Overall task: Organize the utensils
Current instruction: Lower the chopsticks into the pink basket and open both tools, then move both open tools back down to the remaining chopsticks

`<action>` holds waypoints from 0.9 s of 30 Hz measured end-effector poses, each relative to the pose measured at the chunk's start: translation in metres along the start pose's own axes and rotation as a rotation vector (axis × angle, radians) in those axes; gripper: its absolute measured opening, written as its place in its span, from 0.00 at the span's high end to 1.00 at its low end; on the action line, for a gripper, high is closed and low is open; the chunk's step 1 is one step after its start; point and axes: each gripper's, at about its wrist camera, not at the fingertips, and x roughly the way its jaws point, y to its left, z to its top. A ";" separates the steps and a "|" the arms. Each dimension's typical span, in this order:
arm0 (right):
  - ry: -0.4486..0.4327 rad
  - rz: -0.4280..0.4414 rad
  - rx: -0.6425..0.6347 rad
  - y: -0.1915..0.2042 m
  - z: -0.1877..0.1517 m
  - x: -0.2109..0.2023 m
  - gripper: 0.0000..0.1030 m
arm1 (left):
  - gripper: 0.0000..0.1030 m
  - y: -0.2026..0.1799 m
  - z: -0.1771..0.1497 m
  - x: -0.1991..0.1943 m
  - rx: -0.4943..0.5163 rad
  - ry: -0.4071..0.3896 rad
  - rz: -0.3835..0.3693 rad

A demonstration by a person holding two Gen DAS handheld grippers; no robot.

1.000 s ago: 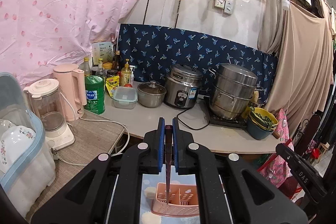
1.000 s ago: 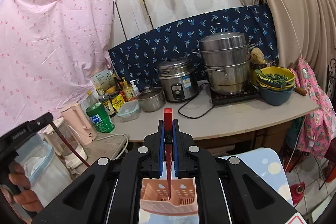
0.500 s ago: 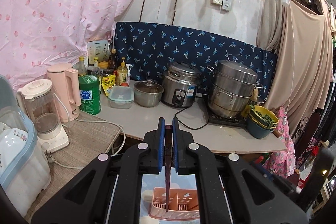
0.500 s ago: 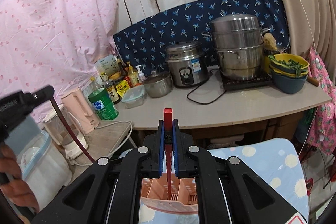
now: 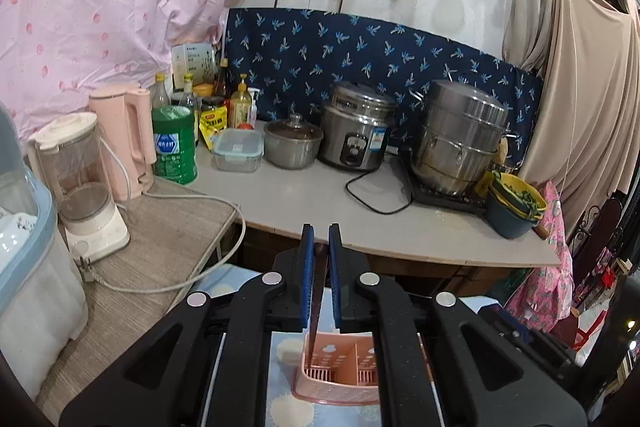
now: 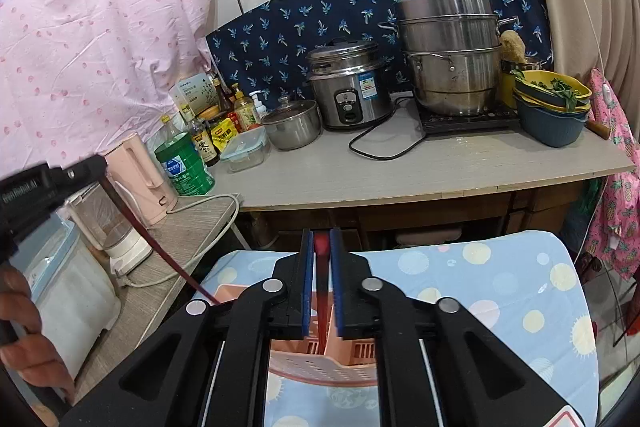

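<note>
My left gripper (image 5: 321,251) is shut on a dark red chopstick (image 5: 316,307) that hangs down with its tip inside the left compartment of a pink slotted utensil holder (image 5: 340,371). My right gripper (image 6: 321,247) is shut on a red chopstick (image 6: 321,291) whose lower end reaches into the same pink holder (image 6: 320,351). In the right wrist view the left gripper (image 6: 44,183) shows at the left edge with its dark chopstick (image 6: 160,251) slanting down towards the holder. The holder stands on a blue cloth with pale dots (image 6: 500,287).
Behind is a grey counter (image 5: 320,203) with a rice cooker (image 5: 354,127), a steel steamer pot (image 5: 460,139), a small pot (image 5: 292,143), bottles and a green jug (image 5: 174,145). A blender (image 5: 80,187), pink kettle (image 5: 124,139) and lidded dish box (image 5: 24,267) stand at the left.
Both grippers have lowered with their chopsticks, so the chopstick tips sit deeper in the pink holder. Both stay shut.
</note>
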 end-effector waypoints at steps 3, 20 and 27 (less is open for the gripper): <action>-0.013 -0.005 0.005 -0.002 -0.002 -0.009 0.71 | 0.82 0.006 -0.010 -0.002 -0.009 0.009 0.009; -0.029 0.034 0.022 -0.001 -0.058 -0.106 0.63 | 0.44 0.028 -0.081 -0.074 0.004 0.072 0.012; 0.008 0.004 -0.003 0.005 -0.117 -0.146 0.63 | 0.44 0.045 -0.134 -0.111 0.009 0.137 0.024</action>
